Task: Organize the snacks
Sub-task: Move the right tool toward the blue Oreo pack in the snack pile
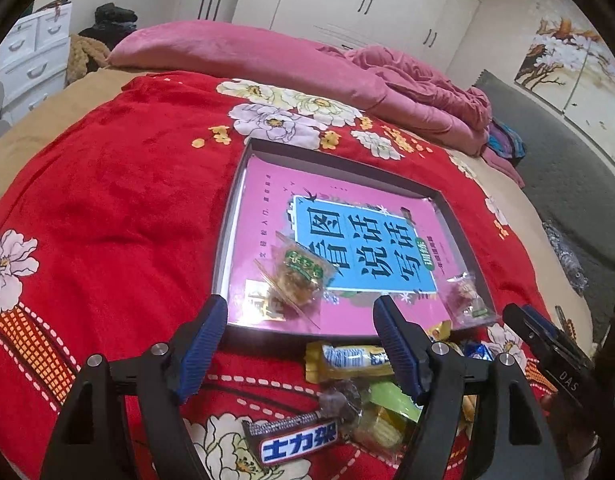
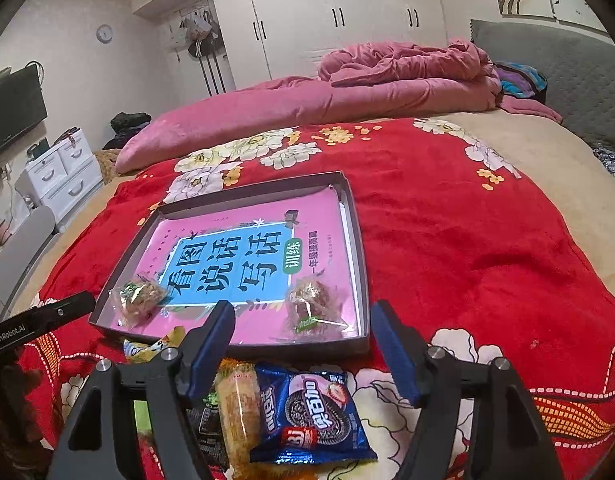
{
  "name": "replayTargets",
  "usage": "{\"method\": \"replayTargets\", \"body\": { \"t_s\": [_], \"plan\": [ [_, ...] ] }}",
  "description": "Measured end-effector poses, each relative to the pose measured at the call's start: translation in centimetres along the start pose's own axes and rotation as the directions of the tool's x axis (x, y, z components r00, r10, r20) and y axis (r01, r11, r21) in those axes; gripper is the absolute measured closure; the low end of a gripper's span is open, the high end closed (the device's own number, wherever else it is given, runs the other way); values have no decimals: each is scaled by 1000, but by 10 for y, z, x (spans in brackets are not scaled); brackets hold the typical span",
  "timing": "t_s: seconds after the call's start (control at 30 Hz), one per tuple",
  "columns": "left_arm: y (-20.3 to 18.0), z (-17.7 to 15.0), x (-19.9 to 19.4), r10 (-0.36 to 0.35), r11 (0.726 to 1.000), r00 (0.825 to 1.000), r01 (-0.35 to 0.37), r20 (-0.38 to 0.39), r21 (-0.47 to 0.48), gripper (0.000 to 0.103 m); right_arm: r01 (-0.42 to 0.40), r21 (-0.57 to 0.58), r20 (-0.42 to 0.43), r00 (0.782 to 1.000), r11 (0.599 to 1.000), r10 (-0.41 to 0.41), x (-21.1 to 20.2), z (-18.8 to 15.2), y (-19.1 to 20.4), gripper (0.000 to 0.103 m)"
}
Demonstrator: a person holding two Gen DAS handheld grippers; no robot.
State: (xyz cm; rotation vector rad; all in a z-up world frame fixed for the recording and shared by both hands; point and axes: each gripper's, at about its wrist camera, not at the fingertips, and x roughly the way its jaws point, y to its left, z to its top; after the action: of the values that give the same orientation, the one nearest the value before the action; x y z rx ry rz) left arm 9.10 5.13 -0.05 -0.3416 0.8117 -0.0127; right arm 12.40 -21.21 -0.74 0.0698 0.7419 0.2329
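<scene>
Right now your left gripper (image 1: 301, 320) and right gripper (image 2: 303, 326) both hover with jaws spread and nothing between them, just short of the shallow tray (image 2: 357, 240). Two clear-wrapped snacks lie inside at its near corners. Loose snacks sit at six o'clock: Oreo pack (image 2: 311, 420), Snickers bar (image 1: 295, 438), yellow packet (image 1: 347, 362).

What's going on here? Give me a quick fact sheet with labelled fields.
Setting: red floral blanket on a bed
Container: shallow box lined with a pink book
In box: two clear-wrapped snacks
Outside box: Oreo packet, chocolate bar, yellow packets
Left gripper: open, empty
Right gripper: open, empty
</scene>
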Motion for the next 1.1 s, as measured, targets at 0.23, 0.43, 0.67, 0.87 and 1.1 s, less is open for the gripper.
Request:
{"method": "replayTargets", "body": {
  "t_s": [0.23,0.43,0.67,0.87,1.1],
  "plan": [
    [-6,-7,0,-17,1000,999,18,-32,25,26,-7,-15,-20,1000,1000,7,-5,-7,4,32],
    [-14,-12,-1,-25,998,998,28,-53,60,26,-17,-17,-32,999,1000,16,-10,-11,6,32],
    [-18,-18,-3,-29,997,997,35,-78,73,26,-23,-22,-45,999,999,22,-12,-16,9,32],
    [-21,-25,-7,-47,996,993,55,-108,69,26,-33,-23,-65,997,999,31,-16,-22,11,32],
    [-28,-38,-6,-56,992,984,74,-168,105,26,-29,4,-92,995,1000,29,-17,-28,5,32]
  ]
}}
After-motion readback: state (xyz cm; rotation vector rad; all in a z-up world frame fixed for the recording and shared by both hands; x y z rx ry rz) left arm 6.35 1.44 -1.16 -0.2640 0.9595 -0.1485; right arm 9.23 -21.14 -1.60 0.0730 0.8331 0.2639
